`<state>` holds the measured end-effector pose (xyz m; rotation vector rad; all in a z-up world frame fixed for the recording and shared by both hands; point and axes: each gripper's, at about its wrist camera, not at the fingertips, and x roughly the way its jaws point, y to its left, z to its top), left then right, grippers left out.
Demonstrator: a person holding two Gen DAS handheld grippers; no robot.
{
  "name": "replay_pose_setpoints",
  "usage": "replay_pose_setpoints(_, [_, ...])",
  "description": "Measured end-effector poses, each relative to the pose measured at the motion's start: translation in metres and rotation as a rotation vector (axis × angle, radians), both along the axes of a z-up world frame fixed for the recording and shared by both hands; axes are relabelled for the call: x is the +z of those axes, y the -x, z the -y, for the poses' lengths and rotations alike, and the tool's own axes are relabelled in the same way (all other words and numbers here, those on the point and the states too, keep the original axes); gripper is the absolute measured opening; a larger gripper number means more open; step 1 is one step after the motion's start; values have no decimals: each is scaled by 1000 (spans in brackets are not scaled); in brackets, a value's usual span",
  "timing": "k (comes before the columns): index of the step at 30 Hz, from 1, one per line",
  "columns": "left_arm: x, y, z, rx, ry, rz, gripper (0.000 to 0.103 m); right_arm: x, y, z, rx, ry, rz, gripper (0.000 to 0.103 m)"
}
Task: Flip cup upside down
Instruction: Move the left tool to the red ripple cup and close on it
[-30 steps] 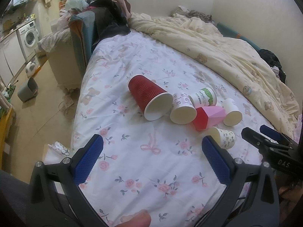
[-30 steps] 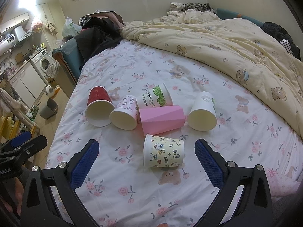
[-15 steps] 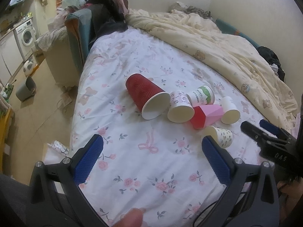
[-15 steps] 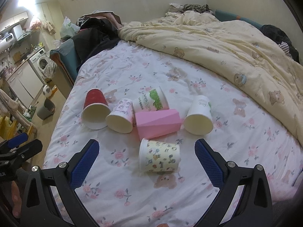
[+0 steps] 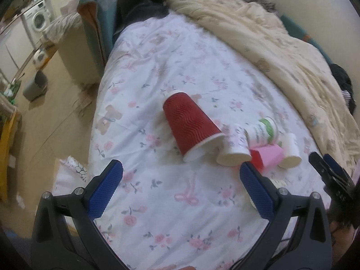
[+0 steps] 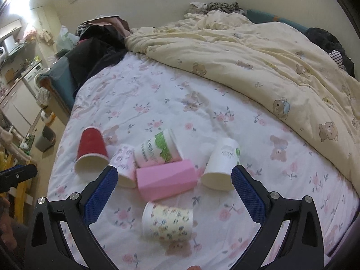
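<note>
Several cups lie on their sides on the floral bed sheet (image 5: 180, 81). A ribbed red cup (image 5: 190, 123) lies ahead of my open, empty left gripper (image 5: 180, 191), rim toward me; it also shows in the right wrist view (image 6: 91, 151). Beside it lie a pink-print cup (image 6: 122, 164), a green-logo cup (image 6: 158, 149), a pink faceted cup (image 6: 165, 178), a white cup (image 6: 221, 163) and a cartoon-print cup (image 6: 167, 221). My right gripper (image 6: 174, 192) is open and empty, with the cartoon-print cup between its fingers, not touched.
A cream bear-print duvet (image 6: 270, 63) is bunched along the right of the bed. Dark clothes (image 6: 99, 51) lie at the head. The bed's left edge drops to the floor, with a grey bin (image 5: 36, 85) and a washing machine (image 5: 39, 19).
Both grippers have moved forward toward the cups, which now look larger and closer. The cartoon-print cup now sits between the right gripper's fingers. No cup has moved.
</note>
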<state>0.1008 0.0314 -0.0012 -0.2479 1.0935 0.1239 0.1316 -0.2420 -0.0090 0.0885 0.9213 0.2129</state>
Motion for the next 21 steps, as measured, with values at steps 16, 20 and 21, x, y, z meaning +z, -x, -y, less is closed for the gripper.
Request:
replay_pose_setpoints(16, [-72,-109,16,106,61,-207,102,-19,-21,15,-46,-74,-91,103])
replay_pose_setpoints(20, [-94,-123,16,142,73,-263,102,-24,-25,18,-51,-86,-117,103])
replay_pose_setpoints(21, [-100,-126,17,141,79,-277,102,-25,-26,19,-54,-94,-124,103])
